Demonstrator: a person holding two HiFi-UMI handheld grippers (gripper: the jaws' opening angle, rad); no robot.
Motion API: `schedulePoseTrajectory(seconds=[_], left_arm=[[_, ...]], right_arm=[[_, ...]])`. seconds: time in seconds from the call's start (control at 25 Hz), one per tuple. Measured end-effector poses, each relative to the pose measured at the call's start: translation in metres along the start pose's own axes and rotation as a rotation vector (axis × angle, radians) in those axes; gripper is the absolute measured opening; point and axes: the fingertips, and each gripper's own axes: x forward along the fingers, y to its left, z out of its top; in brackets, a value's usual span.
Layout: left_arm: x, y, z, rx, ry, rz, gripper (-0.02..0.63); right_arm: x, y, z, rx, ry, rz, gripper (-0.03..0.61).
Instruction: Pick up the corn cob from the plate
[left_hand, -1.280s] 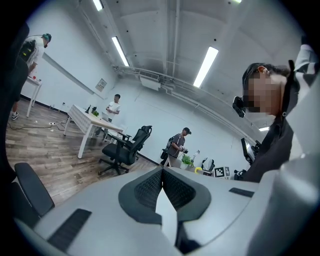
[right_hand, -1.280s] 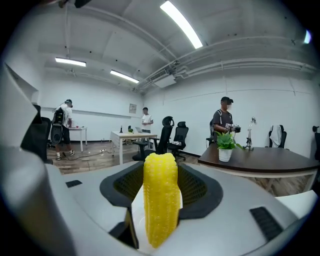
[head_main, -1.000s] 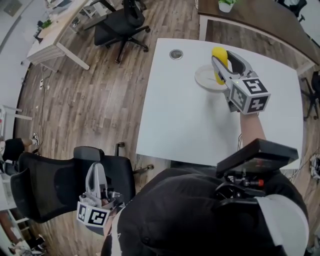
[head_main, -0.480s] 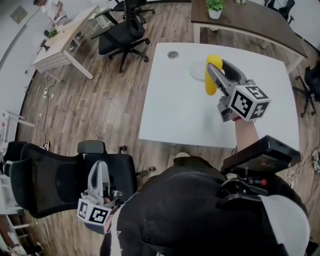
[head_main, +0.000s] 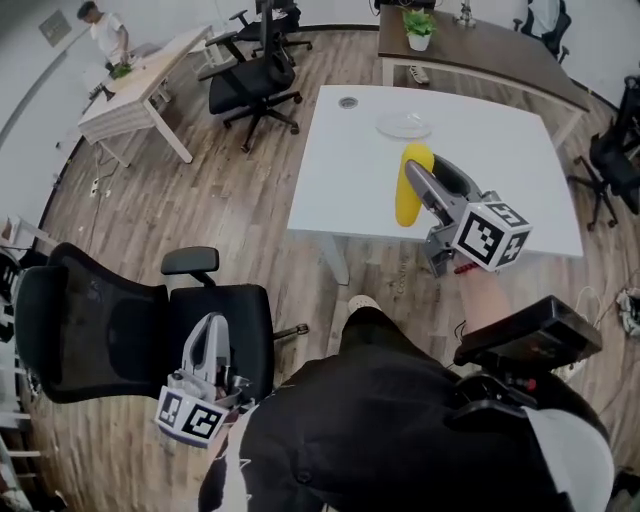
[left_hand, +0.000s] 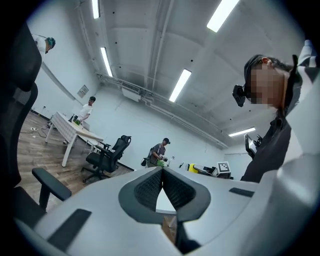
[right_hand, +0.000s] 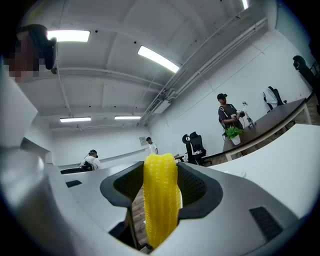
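Wooden flooring (head_main: 200, 200) and scattered desks are seen from above in an open office, with a white table (head_main: 520, 150) ahead of the person. A black chair (head_main: 120, 330) stands at the left. Beside it the left gripper (head_main: 210, 328) is held low, its jaws pressed together on nothing. The right gripper (head_main: 418, 172) is held over the near half of the table, its jaws clamped on the corn cob (head_main: 412, 195). The cob is carried upright in the air, well apart from the plate (head_main: 404, 125) near the far edge, on which nothing is seen.

Only a middle band of the cob is pinched. A pivot or slip could be caused by a sudden swing or a loosened squeeze, and the cob would likely be dropped onto the table edge or the floor.

The cob is bright yellow and huskless, lined with neat rows of rounded kernels and tapered to a blunt tip. A smooth, perhaps plastic, surface is suggested.
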Motion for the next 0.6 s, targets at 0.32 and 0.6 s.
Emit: schedulePoseTrajectory(seconds=[0.32, 0.6], left_arm=[[-0.05, -0.037, -0.03, -0.069, 0.039, -0.112, 0.014], [-0.057, -0.065, -0.028, -0.097, 0.038, -0.183, 0.014]], right_arm=[[-0.095, 0.064, -0.01, 0.036, -0.007, -0.019, 0.219], [-0.148, 0.097, -0.003, 0.094, -0.035, 0.001, 0.219]])
